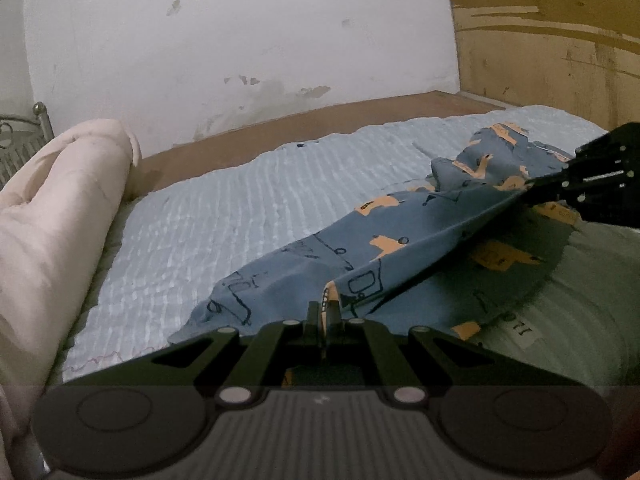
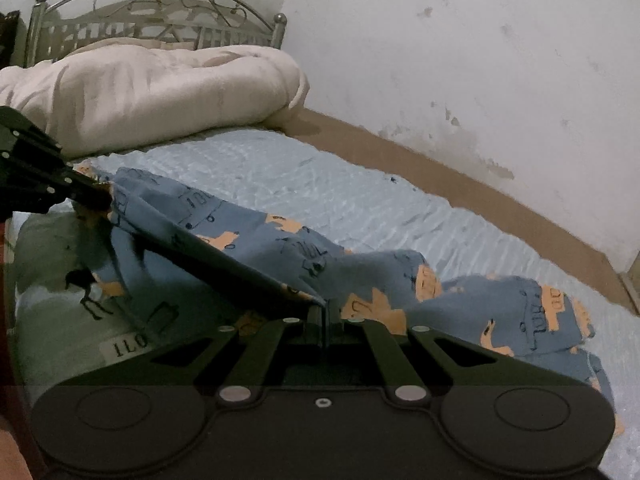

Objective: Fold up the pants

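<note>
Pants: one pair, blue with orange print, lying mid-frame on the bed, part lifted.

Left gripper: jaws closed on a pants edge, bottom centre of its own view. Right gripper: jaws likewise closed on the same edge, further along. Edge runs taut between the two, probably held so to carry one half over the other for a fold. The rest trails slack on the sheet.

Count: two grippers, one pants, one rolled quilt upper left, one headboard.
</note>
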`<action>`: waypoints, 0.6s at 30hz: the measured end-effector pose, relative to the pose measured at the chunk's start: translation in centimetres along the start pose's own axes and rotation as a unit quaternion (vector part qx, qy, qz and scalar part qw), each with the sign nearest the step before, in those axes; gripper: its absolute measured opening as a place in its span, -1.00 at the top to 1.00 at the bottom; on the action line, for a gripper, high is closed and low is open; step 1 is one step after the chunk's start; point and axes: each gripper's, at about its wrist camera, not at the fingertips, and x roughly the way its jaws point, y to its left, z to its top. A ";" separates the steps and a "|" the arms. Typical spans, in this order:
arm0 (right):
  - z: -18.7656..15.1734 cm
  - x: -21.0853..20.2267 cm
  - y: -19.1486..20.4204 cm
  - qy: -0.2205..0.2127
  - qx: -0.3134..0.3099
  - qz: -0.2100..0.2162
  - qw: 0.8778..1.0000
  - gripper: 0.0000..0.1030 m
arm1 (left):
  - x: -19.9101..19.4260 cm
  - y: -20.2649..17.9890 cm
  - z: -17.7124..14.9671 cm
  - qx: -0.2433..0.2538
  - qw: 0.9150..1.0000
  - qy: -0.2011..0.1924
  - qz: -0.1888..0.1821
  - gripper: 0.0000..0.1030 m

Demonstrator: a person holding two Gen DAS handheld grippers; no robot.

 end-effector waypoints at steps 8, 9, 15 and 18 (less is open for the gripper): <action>-1.0 -1.1 0.6 0.006 -0.013 0.000 1.000 1.00 | 0.1 -0.4 -1.3 0.027 1.000 0.010 -0.007 0.99; -1.3 -1.0 0.8 0.010 -0.016 0.001 1.000 1.00 | 0.2 -0.4 -1.4 0.028 0.999 0.013 -0.008 0.99; -2.2 -0.4 1.7 0.028 -0.028 0.003 0.999 1.00 | 0.4 -0.4 -1.9 0.034 0.999 0.024 -0.016 0.97; -2.4 -0.2 1.7 0.033 -0.027 0.006 0.999 1.00 | 0.5 -0.4 -2.0 0.027 0.999 0.031 -0.019 0.94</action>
